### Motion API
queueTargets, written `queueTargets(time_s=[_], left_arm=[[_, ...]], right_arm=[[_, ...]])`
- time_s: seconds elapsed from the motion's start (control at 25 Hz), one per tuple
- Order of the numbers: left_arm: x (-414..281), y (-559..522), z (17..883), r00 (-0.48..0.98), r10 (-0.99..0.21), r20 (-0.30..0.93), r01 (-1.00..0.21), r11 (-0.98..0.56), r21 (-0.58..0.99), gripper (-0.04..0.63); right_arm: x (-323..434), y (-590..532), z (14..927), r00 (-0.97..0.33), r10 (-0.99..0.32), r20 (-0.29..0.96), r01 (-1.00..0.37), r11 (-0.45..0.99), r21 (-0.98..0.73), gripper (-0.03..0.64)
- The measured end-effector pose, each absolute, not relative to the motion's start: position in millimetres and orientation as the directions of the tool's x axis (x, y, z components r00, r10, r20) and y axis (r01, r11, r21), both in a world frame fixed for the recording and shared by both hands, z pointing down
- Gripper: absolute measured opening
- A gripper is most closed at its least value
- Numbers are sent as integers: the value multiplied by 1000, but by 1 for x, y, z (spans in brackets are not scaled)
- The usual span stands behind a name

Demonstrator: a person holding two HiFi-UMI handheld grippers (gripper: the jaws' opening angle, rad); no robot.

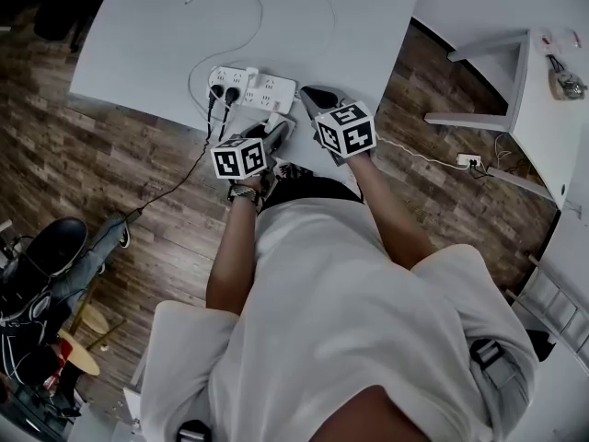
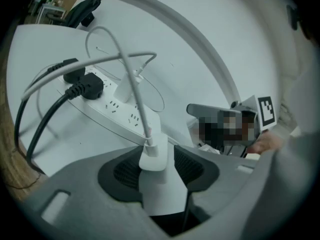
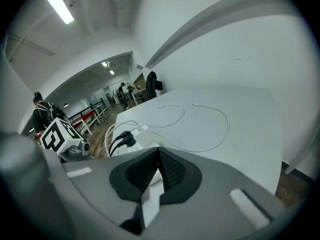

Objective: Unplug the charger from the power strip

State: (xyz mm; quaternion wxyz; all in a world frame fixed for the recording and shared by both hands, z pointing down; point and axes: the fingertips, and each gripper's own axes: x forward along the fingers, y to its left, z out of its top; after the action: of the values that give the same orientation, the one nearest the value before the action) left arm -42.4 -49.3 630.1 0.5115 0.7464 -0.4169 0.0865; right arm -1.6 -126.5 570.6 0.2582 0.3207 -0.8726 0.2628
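Note:
In the left gripper view a white charger [image 2: 156, 156] stands between the pads, and its white cable [image 2: 131, 71] arcs up and back over the table. My left gripper [image 2: 159, 159] is open around it, just off the near end of the white power strip [image 2: 107, 106]. From the head view the left gripper [image 1: 276, 129] is at the table's near edge, in front of the strip [image 1: 262, 88]. My right gripper [image 1: 310, 95] hangs just right of the strip. Its tips [image 3: 159, 151] meet, shut on nothing, above the strip [image 3: 145, 145].
Two black plugs [image 1: 224, 93] sit in the strip's left end, and their cords drop over the edge of the white table [image 1: 147, 53]. Thin white cables [image 3: 210, 119] lie loose further back. Another socket block [image 1: 468, 161] lies on the wooden floor to the right.

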Motion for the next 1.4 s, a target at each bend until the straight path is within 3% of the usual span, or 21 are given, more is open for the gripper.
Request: queueTargets(time_s=[0.08, 0.64, 0.88, 1.04, 1.2, 1.4], left_arm=[[-47, -51, 632, 610, -528, 591, -743, -124, 657, 211], [-113, -37, 607, 456, -497, 738, -882, -142, 449, 267], [-157, -36, 573, 313, -618, 721, -930, -43, 366, 267], [-180, -52, 523, 183, -761, 623, -978, -72, 198, 259], [-180, -80, 465, 166, -862, 480, -986, -146, 79, 117], [-169, -115, 391, 177, -931, 320, -980, -197, -32, 10]], right_arm=[[-3, -130, 564, -665, -431, 610, -693, 660, -289, 5], [-19, -134, 528, -720, -432, 543, -642, 713, -284, 5], [-18, -137, 509, -737, -454, 501, -636, 717, -286, 5], [-18, -145, 484, -746, -491, 450, -636, 725, -264, 5], [-18, -159, 444, -754, -542, 369, -639, 735, -225, 4], [-15, -172, 380, -764, -595, 251, -635, 762, -128, 3]])
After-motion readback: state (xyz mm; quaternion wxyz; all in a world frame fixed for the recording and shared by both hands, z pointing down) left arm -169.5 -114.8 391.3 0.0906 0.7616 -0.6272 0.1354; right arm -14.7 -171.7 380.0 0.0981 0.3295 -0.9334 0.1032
